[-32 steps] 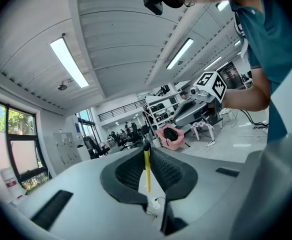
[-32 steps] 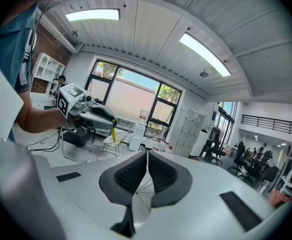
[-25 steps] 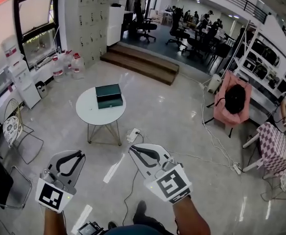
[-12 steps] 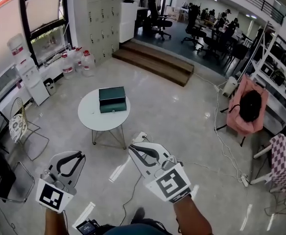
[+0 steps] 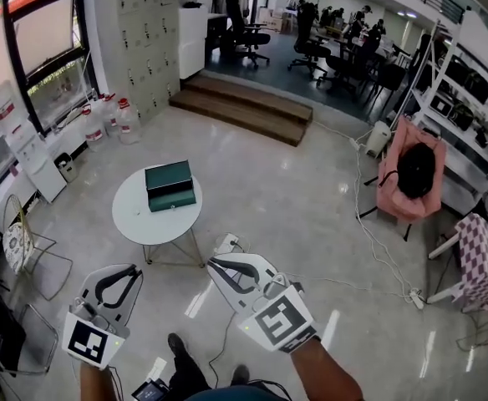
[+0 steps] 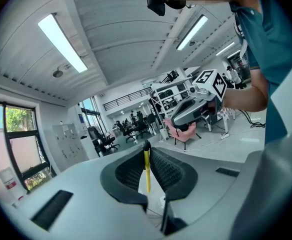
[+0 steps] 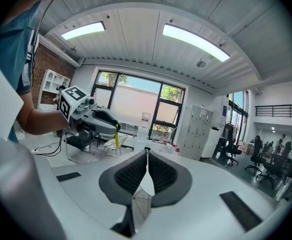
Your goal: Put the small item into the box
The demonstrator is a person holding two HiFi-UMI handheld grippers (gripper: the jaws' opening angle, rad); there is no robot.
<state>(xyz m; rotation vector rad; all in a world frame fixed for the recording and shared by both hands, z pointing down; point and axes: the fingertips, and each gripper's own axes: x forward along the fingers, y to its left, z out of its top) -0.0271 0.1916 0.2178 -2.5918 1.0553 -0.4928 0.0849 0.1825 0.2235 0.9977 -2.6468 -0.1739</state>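
Note:
A dark green box point(image 5: 170, 185) lies shut on a small round white table point(image 5: 135, 217), ahead of both grippers and well apart from them. My left gripper point(image 5: 130, 273) is low at the left and shut on a thin yellow stick point(image 6: 147, 170), which stands upright between the pads. The left gripper view shows that gripper point(image 6: 146, 147) pinching the stick. From the right gripper view the stick point(image 7: 117, 134) hangs from the left gripper's tips. My right gripper point(image 5: 214, 264) is beside it at centre, and its jaws point(image 7: 146, 152) are shut with nothing between them.
A power strip point(image 5: 226, 242) with trailing cables lies on the floor by the table's legs. Wire chairs point(image 5: 17, 245) stand at the left, and water bottles point(image 5: 104, 118) by the window. Wooden steps point(image 5: 244, 107) rise behind; a pink chair point(image 5: 407, 182) stands at the right.
The whole scene has shifted as the person walks: the table and box now sit lower and further left in the head view. Both grippers keep their pose; a foot shows below.

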